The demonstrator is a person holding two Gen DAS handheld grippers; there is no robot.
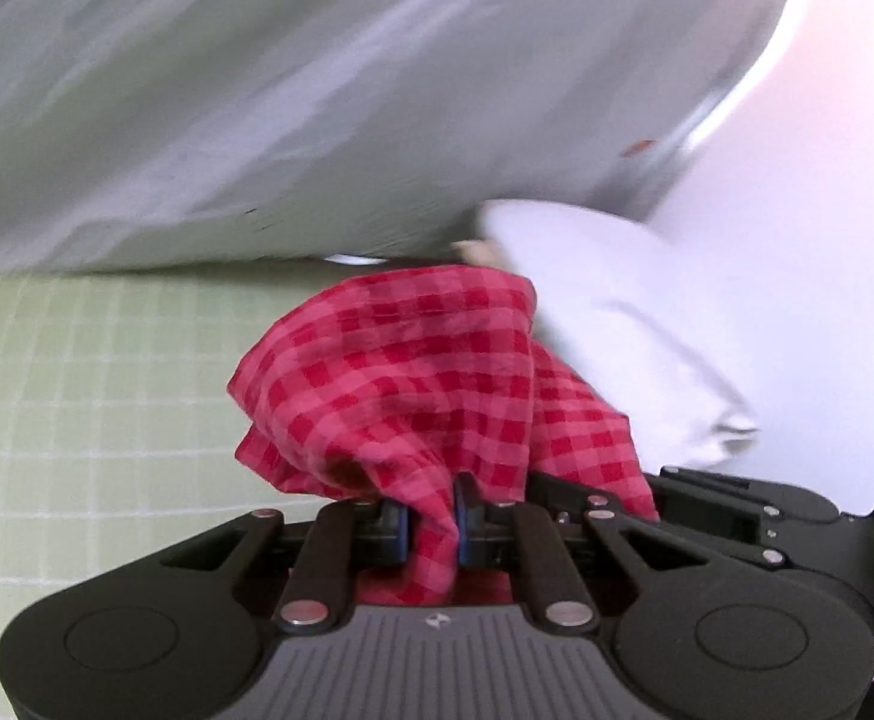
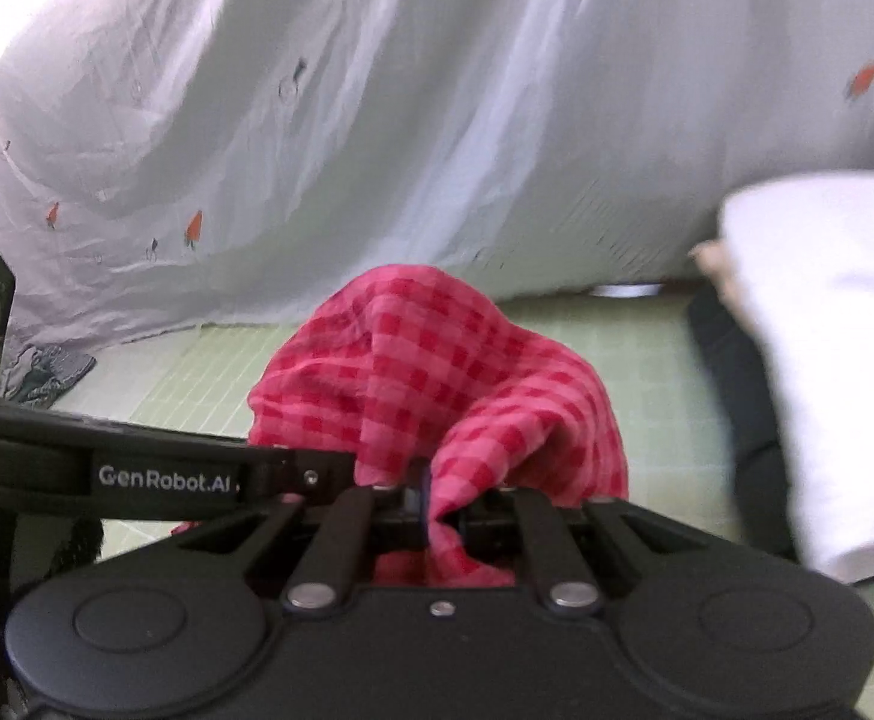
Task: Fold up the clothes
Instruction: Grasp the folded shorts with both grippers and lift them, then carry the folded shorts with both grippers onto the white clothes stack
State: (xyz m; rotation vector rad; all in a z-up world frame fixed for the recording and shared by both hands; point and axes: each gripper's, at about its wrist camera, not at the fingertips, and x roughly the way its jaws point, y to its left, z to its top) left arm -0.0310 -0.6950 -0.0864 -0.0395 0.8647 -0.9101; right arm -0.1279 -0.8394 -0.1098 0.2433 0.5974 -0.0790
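Your left gripper [image 1: 431, 519] has its fingers [image 1: 400, 525] pinching a bunch of the red checked cloth [image 1: 413, 360], and the fabric is squeezed right between the blue pads and trails down behind them toward the gripper body. Same deal on your right gripper [image 2: 434, 507]: its fingers [image 2: 416, 504] are clamped on a fold of that same red checked cloth [image 2: 437, 372], with a bit of it hanging out below the pinch.

From both pinches the cloth puffs up and forward in a loose, crumpled mound, so it's gathered rather than spread flat. It sits over the green gridded mat [image 1: 95, 372], which also shows in the right wrist view [image 2: 647, 372] running under and past the cloth.

The two grippers are close together; in the right wrist view the black side of the other one, with its GenRobot.AI label [image 2: 167, 477], sits just left of the cloth.

Farther out, a big white sheet [image 2: 437, 120] with small orange and dark motifs drapes down to the far edge of the mat. Toward the right there's a white blurred fabric shape [image 2: 827, 360], too smeared to tell what it is. A small grey crumpled fabric [image 2: 47, 369] lies at the foot of the sheet on the left.
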